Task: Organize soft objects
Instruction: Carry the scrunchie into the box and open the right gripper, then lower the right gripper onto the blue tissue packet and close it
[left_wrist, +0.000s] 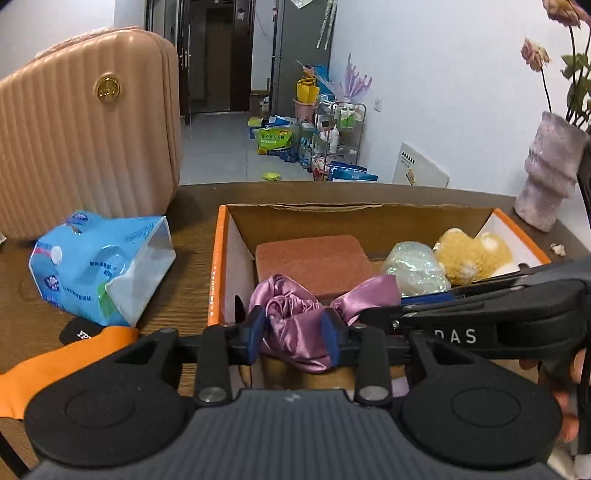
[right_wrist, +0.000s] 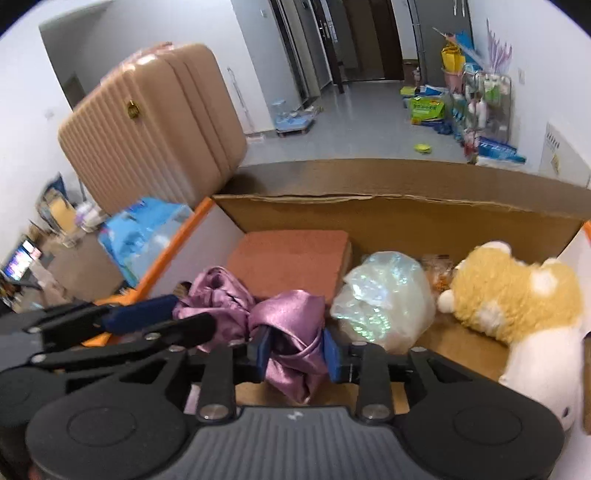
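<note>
Cloth: a purple satin cloth (left_wrist: 295, 325) (right_wrist: 284, 332), bunched and knotted, sits at the near left of the box, in front of the brick-red block. Its lower end is cut off behind the gripper bodies in both views.
Left gripper: the left gripper (left_wrist: 293, 332) has its blue pads pressed into one bunch of the cloth, jaws narrowed on it.
Right gripper: the right gripper (right_wrist: 297, 350) clamps the other bunch between its blue pads, jaws drawn in on the fabric. In the left view it enters from the right, its tips reaching the cloth.
Box: the cardboard box (left_wrist: 332, 214) (right_wrist: 406, 218) with orange rim stands on the wooden table (left_wrist: 192, 229). Its near wall is hidden under the grippers.
Block: a red block (left_wrist: 314, 258) (right_wrist: 291, 258) lies flat at back left, touching the cloth.
Bag: a shiny pale bag (left_wrist: 415, 267) (right_wrist: 384, 299) lies right of the cloth; contents hard to make out.
Plush: a yellow and white plush (left_wrist: 472, 256) (right_wrist: 517, 299) lies at far right, partly cut off by the right gripper in the left view.
Tissue pack: a blue pack (left_wrist: 99, 266) (right_wrist: 144, 236) lies left of the box, blurred in the right view.
Suitcase: a pink case (left_wrist: 85, 129) (right_wrist: 151, 125) stands behind the pack.
Vase: a mauve vase (left_wrist: 550, 173) stands right of the box, its flowers cut by the edge.
</note>
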